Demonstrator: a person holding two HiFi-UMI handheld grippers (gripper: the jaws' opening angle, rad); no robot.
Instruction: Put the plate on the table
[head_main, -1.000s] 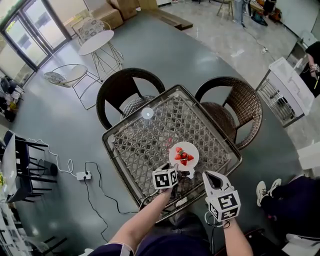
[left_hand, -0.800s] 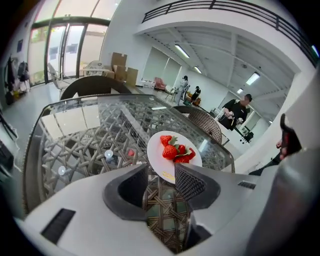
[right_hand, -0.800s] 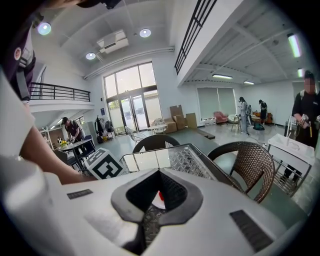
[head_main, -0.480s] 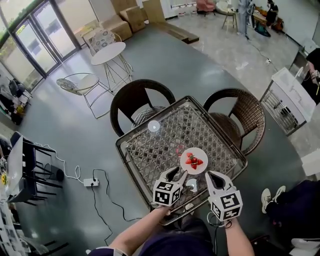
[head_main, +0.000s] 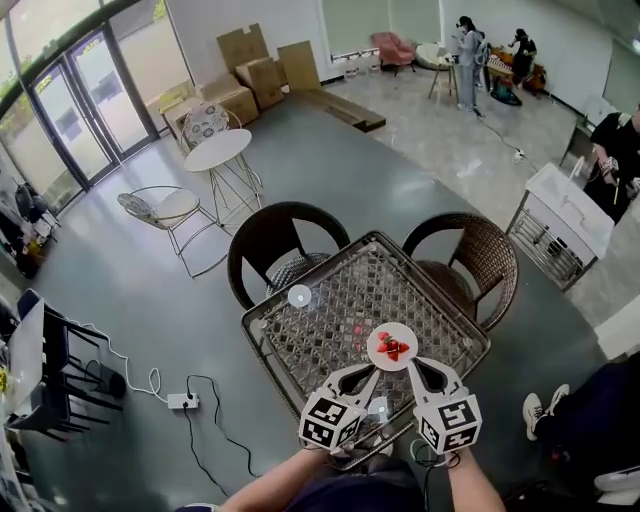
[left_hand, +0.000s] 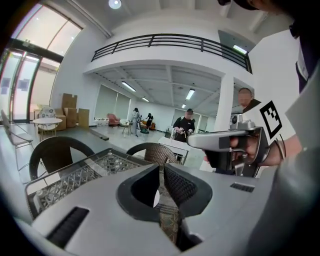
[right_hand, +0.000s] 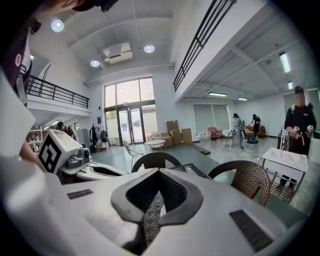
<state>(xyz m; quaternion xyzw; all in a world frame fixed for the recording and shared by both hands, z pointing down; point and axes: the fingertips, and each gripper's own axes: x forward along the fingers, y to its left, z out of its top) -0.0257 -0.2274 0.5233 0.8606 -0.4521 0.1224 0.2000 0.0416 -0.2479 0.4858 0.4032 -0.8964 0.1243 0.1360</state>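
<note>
A white plate (head_main: 379, 352) with red strawberries (head_main: 392, 346) rests on the glass-topped wicker table (head_main: 300, 330), near its front right. My left gripper (head_main: 374, 371) hovers just short of the plate by the table's front edge. Its jaws are closing, drawn almost together with nothing between them (left_hand: 161, 167). My right gripper (head_main: 410, 364) floats beside it on the right, shut and empty (right_hand: 159, 171). Neither gripper touches the plate.
Two dark wicker chairs (head_main: 283, 250) (head_main: 470, 262) stand at the table's far side. A small round disc (head_main: 299, 296) lies on the glass at the back left. A power strip (head_main: 181, 401) with a cable lies on the floor to the left.
My left gripper has backed off from the plate's near edge toward the table's front, and its wide-open jaws have come together. The plate stays on the table. The head camera has tilted up.
</note>
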